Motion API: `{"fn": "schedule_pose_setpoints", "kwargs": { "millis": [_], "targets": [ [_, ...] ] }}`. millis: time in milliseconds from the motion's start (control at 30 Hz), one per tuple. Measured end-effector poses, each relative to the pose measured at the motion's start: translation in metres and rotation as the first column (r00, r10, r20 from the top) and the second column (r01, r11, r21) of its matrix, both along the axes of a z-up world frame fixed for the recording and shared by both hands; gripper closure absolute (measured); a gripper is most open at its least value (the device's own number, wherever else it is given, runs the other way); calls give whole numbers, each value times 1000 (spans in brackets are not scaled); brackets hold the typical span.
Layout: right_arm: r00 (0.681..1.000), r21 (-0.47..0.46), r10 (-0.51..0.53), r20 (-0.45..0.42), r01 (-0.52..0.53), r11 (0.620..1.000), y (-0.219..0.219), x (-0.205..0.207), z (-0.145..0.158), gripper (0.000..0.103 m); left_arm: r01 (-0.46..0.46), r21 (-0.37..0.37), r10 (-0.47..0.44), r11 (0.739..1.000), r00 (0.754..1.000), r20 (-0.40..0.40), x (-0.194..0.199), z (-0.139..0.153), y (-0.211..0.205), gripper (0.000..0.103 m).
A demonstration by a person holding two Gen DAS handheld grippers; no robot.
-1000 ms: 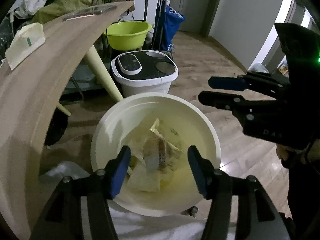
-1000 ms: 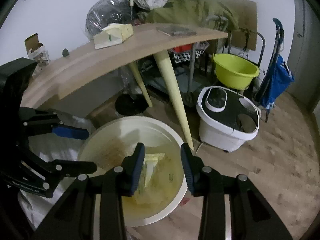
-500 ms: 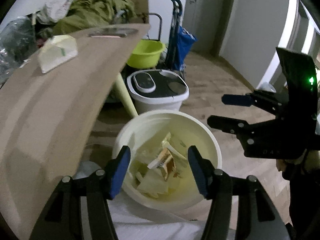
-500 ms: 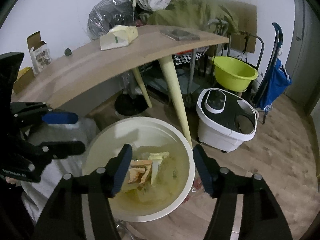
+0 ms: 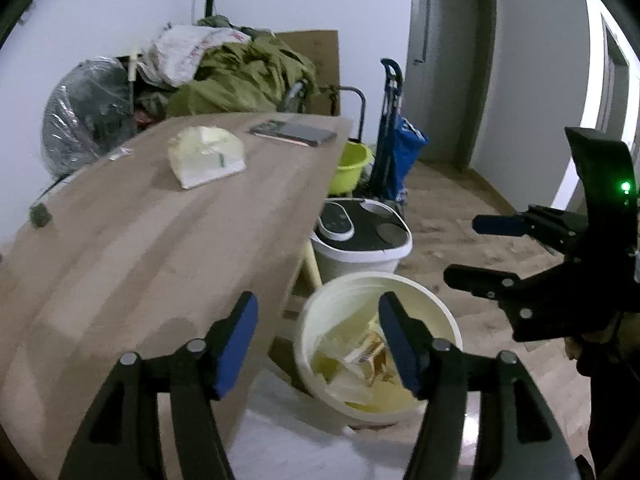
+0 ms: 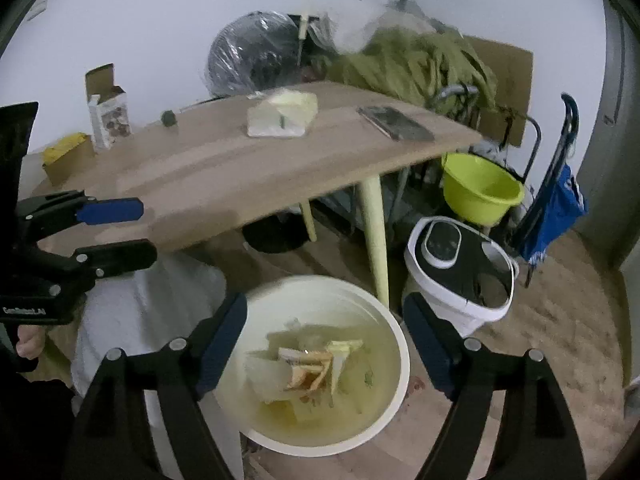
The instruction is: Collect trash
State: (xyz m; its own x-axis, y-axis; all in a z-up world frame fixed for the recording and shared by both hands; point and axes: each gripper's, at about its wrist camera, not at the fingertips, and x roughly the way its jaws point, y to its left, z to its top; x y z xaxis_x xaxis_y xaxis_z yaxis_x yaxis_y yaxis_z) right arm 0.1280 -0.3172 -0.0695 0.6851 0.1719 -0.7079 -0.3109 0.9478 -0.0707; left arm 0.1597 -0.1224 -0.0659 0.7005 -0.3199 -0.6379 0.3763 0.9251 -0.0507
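Note:
A cream round bin (image 5: 420, 300) stands on the floor beside the wooden table (image 5: 160, 240); it also shows in the right wrist view (image 6: 396, 340). Crumpled wrappers (image 6: 316, 360) lie inside it, also seen in the left wrist view (image 5: 364, 354). My left gripper (image 5: 316, 340) is open and empty, above the table's edge and the bin. My right gripper (image 6: 324, 336) is open and empty above the bin. A pale plastic packet (image 5: 206, 156) lies on the table, also in the right wrist view (image 6: 282, 114). Each gripper shows in the other's view: the right one (image 5: 476, 248), the left one (image 6: 140, 228).
On the table lie a flat dark book (image 6: 394, 122), a small dark object (image 6: 169, 118), an open carton (image 6: 108, 110) and a yellow bag (image 6: 64, 148). On the floor stand a white appliance (image 6: 460, 268), a green basin (image 6: 480, 188) and a blue trolley bag (image 6: 556, 208).
Both grippers have risen and pulled back from the bin, so the table top now shows. The right gripper's jaws have opened wider. The wrappers stay in the bin.

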Motion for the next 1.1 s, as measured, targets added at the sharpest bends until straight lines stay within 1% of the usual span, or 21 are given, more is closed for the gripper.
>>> {"fn": "schedule_pose_setpoints", "kwargs": {
  "millis": [67,133,267,333,367,433,567,633,767,933,1100],
  "targets": [
    [1000,-1,16,17,-16,1000,7,-2,7,22,-25,-9,26,1000,999,21,-3,5,7,31],
    [999,4,32,31,-32,999,13,-3,15,22,-54,-31,55,998,997,52,-8,11,16,28],
    [997,21,55,60,-56,998,23,-9,27,21,-100,-68,106,993,990,94,-16,24,33,26],
    [995,25,62,76,-64,998,27,-10,34,17,-119,-89,129,989,985,115,-22,31,40,25],
    [994,26,66,84,-68,997,29,-11,37,16,-128,-101,140,987,982,127,-25,36,45,23],
    [991,28,79,104,-82,996,33,-13,45,14,-147,-106,162,984,975,151,-29,43,51,19],
    [984,39,107,141,-114,993,41,-17,60,12,-182,-113,202,977,957,207,-39,57,60,13],
    [980,41,122,158,-130,991,46,-19,66,10,-198,-117,220,973,950,222,-43,60,63,9],
    [972,45,148,182,-158,986,50,-21,74,10,-236,-101,254,967,932,257,-52,67,66,3],
    [963,44,181,198,-194,980,54,-21,78,9,-265,-128,291,956,917,275,-62,72,77,1],
    [959,43,200,199,-212,976,56,-20,77,9,-271,-132,298,954,913,278,-67,72,77,1]
  ]
}}
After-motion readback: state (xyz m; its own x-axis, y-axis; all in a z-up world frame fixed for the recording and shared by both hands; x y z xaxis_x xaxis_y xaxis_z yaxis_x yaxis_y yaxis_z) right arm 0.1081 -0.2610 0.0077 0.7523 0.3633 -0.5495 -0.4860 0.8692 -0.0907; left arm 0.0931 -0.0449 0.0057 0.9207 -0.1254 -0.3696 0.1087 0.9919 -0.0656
